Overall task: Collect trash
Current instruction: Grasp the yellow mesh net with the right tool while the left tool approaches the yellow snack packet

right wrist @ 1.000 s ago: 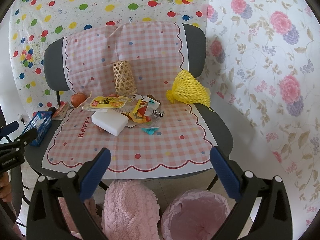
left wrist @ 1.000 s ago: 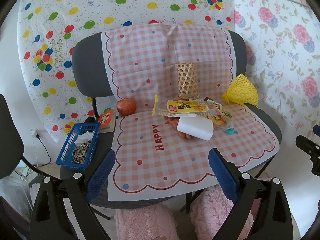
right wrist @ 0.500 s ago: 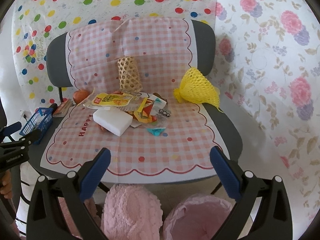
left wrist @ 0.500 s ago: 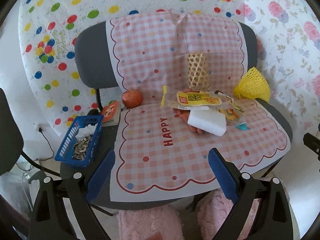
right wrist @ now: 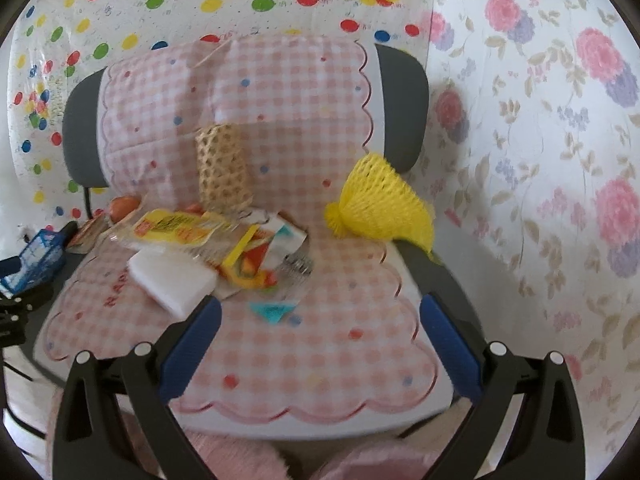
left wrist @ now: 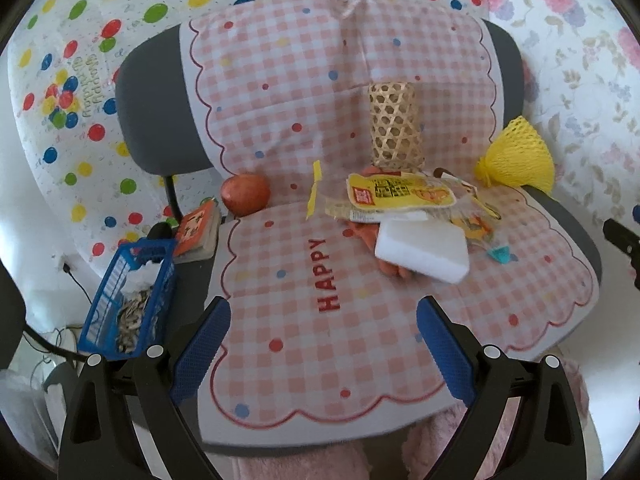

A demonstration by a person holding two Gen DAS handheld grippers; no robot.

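A pile of trash lies on the chair seat's pink checked cloth [left wrist: 304,320]: a yellow snack wrapper [left wrist: 400,196] [right wrist: 176,230], a white foam block [left wrist: 424,250] [right wrist: 172,278], colourful torn wrappers [left wrist: 476,224] [right wrist: 256,260] and a small teal scrap [left wrist: 498,255] [right wrist: 274,311]. A yellow foam net [left wrist: 516,156] [right wrist: 380,208] rests at the seat's right. My left gripper [left wrist: 324,344] is open above the seat's front, short of the pile. My right gripper [right wrist: 320,340] is open too, with the teal scrap just beyond its fingers. Neither holds anything.
A woven bamboo tube [left wrist: 394,128] [right wrist: 222,168] stands against the backrest. An apple [left wrist: 245,198], a small book [left wrist: 196,230] and a blue basket [left wrist: 128,296] of seed shells sit at the left. Pink fluffy slippers [right wrist: 240,456] show below the seat.
Both grippers have moved forward toward the chair, so the seat and trash pile look larger. The pink bin seen below the right gripper has dropped out of view.
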